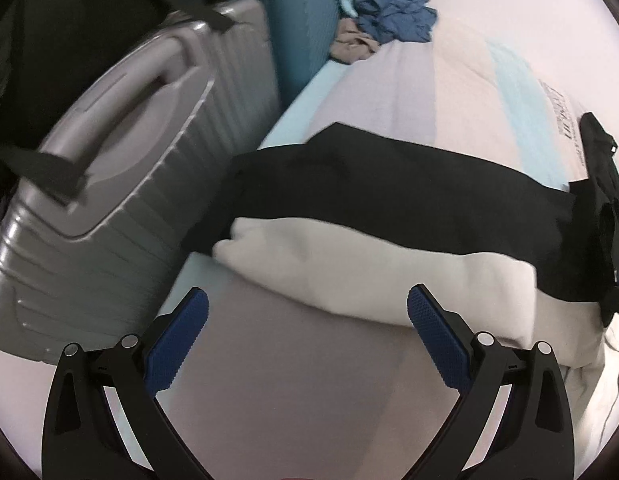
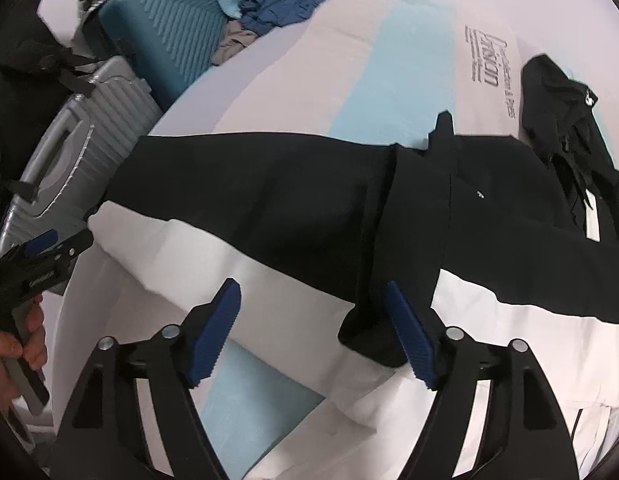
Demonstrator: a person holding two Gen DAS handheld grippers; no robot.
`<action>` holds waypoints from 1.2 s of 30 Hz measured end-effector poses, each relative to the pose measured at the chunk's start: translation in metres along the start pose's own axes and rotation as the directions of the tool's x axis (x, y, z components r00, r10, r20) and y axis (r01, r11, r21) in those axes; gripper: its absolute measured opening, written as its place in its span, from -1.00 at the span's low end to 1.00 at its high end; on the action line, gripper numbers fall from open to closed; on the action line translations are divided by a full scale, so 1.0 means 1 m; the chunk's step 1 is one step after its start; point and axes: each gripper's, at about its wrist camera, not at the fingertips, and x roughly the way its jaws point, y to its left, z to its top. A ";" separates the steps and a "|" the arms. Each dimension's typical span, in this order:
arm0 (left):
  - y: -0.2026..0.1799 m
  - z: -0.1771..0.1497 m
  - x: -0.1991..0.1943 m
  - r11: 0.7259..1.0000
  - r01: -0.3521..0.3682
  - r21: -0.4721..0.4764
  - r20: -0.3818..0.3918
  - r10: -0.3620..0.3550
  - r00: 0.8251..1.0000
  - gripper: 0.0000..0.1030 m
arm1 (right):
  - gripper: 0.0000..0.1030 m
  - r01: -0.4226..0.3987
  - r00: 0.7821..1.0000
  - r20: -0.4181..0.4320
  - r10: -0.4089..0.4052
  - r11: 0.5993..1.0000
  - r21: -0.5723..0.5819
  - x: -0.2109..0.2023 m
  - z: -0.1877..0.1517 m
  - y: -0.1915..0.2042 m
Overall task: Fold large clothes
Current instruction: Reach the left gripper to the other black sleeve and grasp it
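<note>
Both claws stood wide and empty — the left claw (image 1: 307, 312) hovering over the white garment (image 1: 349, 276), the right claw (image 2: 311, 308) beside the black trousers (image 2: 289, 200) stretched across the bed (image 2: 309, 80). The trousers' near corner lay just against 1 right pad, unpinched. Best bet, I'd judge — grip both ends level and fold them straight over without dragging the white layer.

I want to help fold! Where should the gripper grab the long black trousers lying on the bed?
Probably the loose black corner of the black trousers, hanging toward the camera beside the open right gripper. It sticks out past the white garment underneath, so the gripper could slide in from the near side and pinch only black cloth. Elsewhere the trousers lie flat, harder to catch.
</note>
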 end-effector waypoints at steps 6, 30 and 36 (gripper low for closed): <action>0.044 0.007 0.016 0.995 0.018 -0.095 -0.024 -0.020 0.999 0.89 | 0.48 0.017 0.999 0.038 -0.016 1.000 -0.013 -0.025 -0.009 -0.014; 0.074 0.045 0.109 0.960 0.081 -0.269 -0.145 -0.124 0.982 0.24 | 0.48 0.100 0.993 0.054 -0.107 0.987 0.123 -0.040 -0.010 -0.129; 0.071 0.046 0.104 0.951 0.085 -0.297 -0.130 -0.129 0.983 -0.43 | 0.48 0.094 0.993 0.055 -0.102 0.988 0.126 -0.041 -0.012 -0.133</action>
